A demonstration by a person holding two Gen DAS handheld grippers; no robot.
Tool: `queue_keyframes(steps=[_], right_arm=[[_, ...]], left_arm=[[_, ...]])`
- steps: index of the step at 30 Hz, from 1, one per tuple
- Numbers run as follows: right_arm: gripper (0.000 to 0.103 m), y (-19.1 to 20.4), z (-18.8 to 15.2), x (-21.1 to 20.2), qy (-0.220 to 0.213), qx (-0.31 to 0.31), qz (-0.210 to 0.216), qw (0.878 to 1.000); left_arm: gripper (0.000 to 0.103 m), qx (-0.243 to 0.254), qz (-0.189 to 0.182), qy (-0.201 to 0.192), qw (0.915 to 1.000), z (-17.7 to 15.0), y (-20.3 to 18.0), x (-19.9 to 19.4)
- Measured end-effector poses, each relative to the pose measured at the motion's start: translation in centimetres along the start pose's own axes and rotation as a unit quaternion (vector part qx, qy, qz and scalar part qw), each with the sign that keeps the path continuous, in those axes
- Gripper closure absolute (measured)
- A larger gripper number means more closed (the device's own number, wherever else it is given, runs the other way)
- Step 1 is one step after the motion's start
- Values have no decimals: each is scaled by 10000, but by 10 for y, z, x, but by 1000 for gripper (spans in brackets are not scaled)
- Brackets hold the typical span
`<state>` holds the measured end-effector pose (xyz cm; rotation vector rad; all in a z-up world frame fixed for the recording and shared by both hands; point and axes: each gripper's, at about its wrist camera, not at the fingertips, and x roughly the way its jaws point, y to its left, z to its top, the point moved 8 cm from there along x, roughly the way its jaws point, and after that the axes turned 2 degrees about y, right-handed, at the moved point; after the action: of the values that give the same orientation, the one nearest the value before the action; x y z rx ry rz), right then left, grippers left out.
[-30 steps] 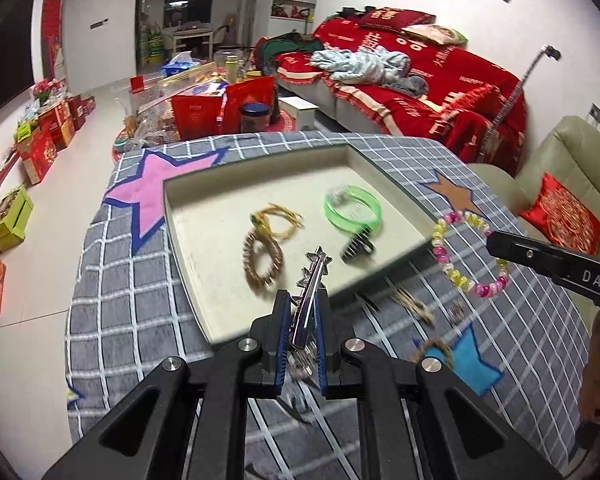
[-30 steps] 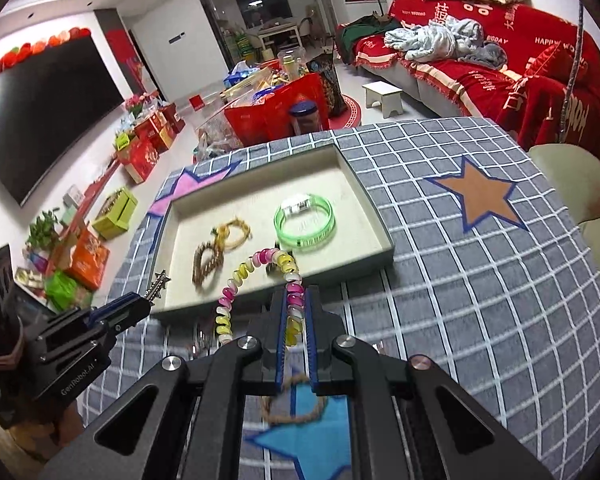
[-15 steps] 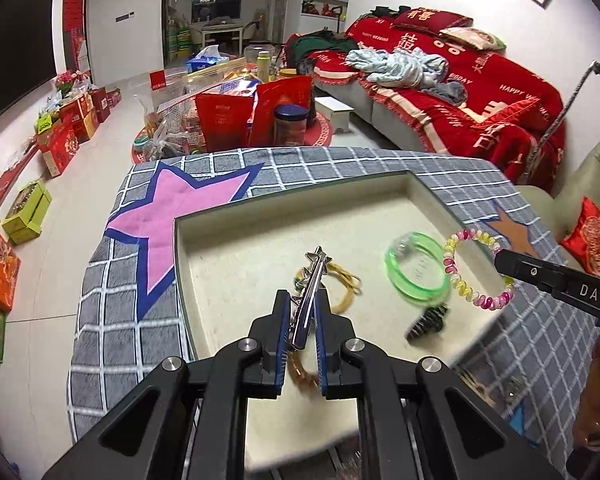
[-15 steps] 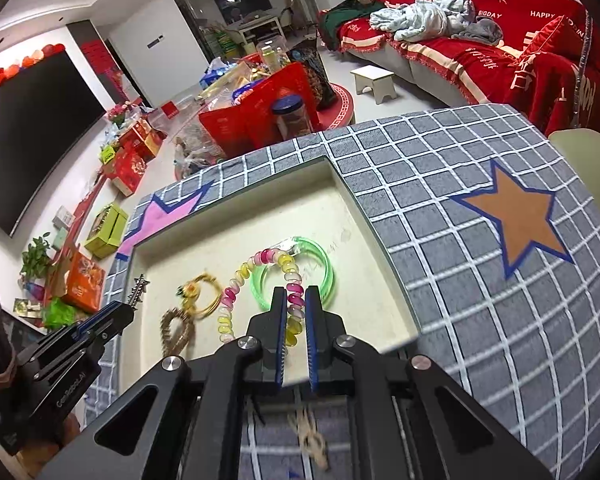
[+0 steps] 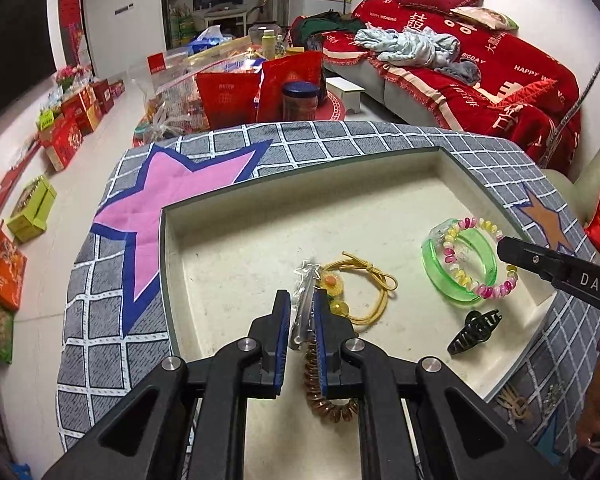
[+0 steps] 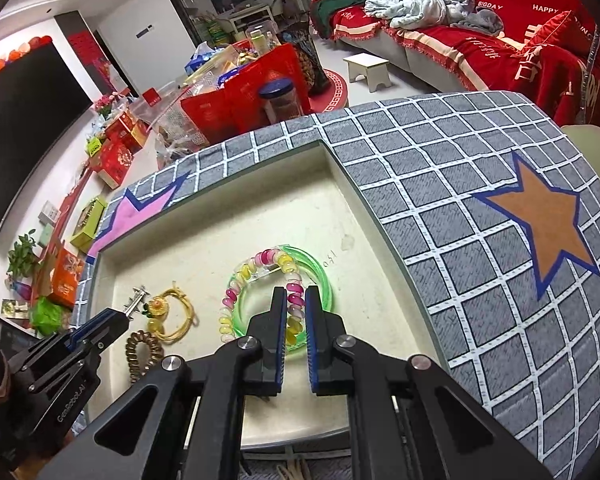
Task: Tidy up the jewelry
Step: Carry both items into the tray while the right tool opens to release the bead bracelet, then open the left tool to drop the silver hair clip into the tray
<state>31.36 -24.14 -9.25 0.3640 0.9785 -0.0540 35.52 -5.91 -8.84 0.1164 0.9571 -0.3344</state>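
Setting: living room with a red-draped sofa [image 5: 480, 64]; tabletop [image 6: 480, 216] under a grey grid cloth with star patches.
Tray: shallow cream rectangular tray [image 5: 260, 232] on the tabletop, holding the jewelry.
Left claw [image 5: 302, 300]: over the tray, clenched on a silver star-tipped hair clip [image 5: 305, 280] that juts forward between its blue pads.
Beside left claw: yellow cord bracelet with orange charm [image 5: 364, 288] just right of the tips; brown spiral hair tie [image 5: 320, 392] beneath the right finger.
Right claw [image 6: 296, 300]: clenched on a pink, yellow and white beaded bracelet [image 6: 256, 276], whose loop hangs over a translucent green bangle [image 6: 320, 280] lying in the tray.
Other: black claw hair clip [image 5: 474, 330] near the tray's near right corner.
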Motion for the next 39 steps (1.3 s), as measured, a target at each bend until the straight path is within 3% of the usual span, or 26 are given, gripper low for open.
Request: queue_keyframes(steps=[12, 14, 16, 23, 35, 36, 37, 38, 39], right_arm=[[89, -7, -7, 7, 153, 48, -51, 9999], [76, -6, -7, 5, 138, 75, -21, 9999], [50, -5, -5, 0, 55, 111, 47, 9999], [48, -1, -3, -22, -127, 183, 228, 9995], [42, -1, -33, -61, -242, 163, 358, 9989], [42, -2, -36, -63, -247, 172, 363, 9989], [42, -3, -40, -66, -247, 193, 377, 9988], [42, -4, -43, -67, -228, 209, 393, 9987], [42, -4, -47, -69, -214, 220, 394, 9988]], left_arm=[[75, 229, 222, 30, 9995, -6, -5, 3], [75, 247, 246, 18, 9994, -6, -5, 1], [75, 217, 253, 21, 9994, -6, -5, -2], [74, 160, 224, -170, 9995, -2, -4, -16], [74, 252, 125, -340, 9990, -9, -10, -40], [66, 276, 126, -350, 9989, -10, -11, -42], [47, 285, 129, -346, 9989, -12, -11, -44], [0, 235, 150, -360, 9990, -14, -9, -46], [0, 149, 198, -490, 9985, -15, -7, -52]])
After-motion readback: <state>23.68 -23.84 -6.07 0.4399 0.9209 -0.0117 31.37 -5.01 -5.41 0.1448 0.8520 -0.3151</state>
